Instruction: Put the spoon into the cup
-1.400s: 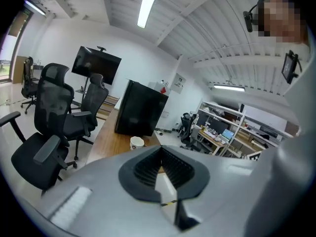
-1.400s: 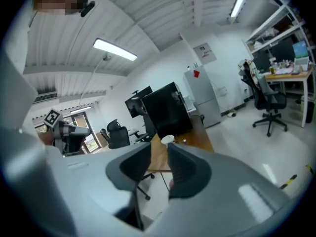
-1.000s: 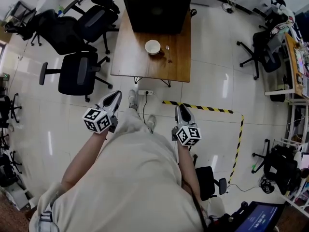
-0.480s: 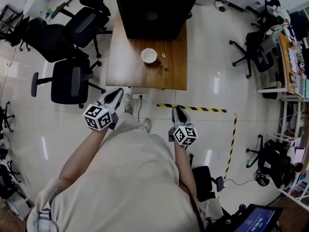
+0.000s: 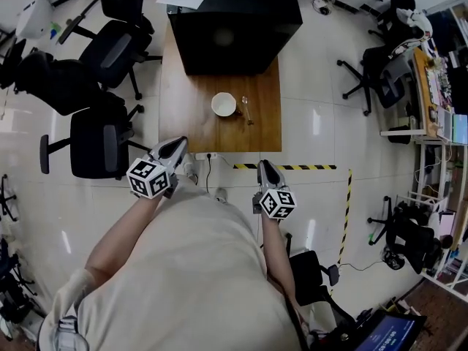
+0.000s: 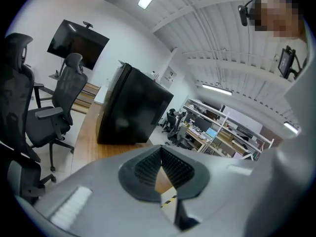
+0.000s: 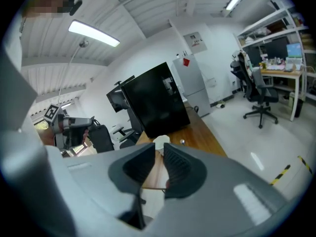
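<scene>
White cup [image 5: 224, 104] beside spoon [image 5: 246, 110], seemingly apart.

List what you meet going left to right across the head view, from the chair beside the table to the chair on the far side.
black chair left of the table → cup → spoon → dark chair near the desk

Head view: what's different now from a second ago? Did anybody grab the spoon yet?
The person walked closer to the wooden table, so it, the cup and spoon sit nearer in the head view. The left gripper and right gripper came along, holding nothing; the right gripper's jaws are closing on air. Nothing was grabbed or let go. The spoon still lies beside the cup, untouched.
</scene>
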`<state>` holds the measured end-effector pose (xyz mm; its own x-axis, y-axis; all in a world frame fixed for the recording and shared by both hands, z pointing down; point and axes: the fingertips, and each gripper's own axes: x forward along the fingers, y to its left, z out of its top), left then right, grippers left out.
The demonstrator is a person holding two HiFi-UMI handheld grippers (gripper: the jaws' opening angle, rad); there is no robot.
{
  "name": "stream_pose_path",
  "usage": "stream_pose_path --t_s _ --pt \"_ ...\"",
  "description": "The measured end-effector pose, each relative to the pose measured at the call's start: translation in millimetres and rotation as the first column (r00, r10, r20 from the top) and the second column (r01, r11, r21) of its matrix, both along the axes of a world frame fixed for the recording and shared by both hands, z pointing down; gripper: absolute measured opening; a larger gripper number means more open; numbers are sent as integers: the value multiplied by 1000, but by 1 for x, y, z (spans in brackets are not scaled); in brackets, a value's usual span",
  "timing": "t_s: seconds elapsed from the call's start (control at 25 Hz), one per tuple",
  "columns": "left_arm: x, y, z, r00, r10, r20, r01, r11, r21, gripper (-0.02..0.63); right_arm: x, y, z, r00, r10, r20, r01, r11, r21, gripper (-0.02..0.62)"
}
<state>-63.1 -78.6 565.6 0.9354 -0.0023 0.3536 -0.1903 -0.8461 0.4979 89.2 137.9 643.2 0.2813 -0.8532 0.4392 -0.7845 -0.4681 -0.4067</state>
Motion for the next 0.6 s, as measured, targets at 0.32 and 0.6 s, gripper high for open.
stream_pose_path --t_s 0.32,0.6 --pt "12 -32 9 995 102 -12 -102 994 -31 0 -3 -34 9 999 48 10 -48 997 -63 52" --pt "14 -41 26 981 192 -11 -193 980 -49 0 1 -43 12 995 96 -10 -97 989 -116 52"
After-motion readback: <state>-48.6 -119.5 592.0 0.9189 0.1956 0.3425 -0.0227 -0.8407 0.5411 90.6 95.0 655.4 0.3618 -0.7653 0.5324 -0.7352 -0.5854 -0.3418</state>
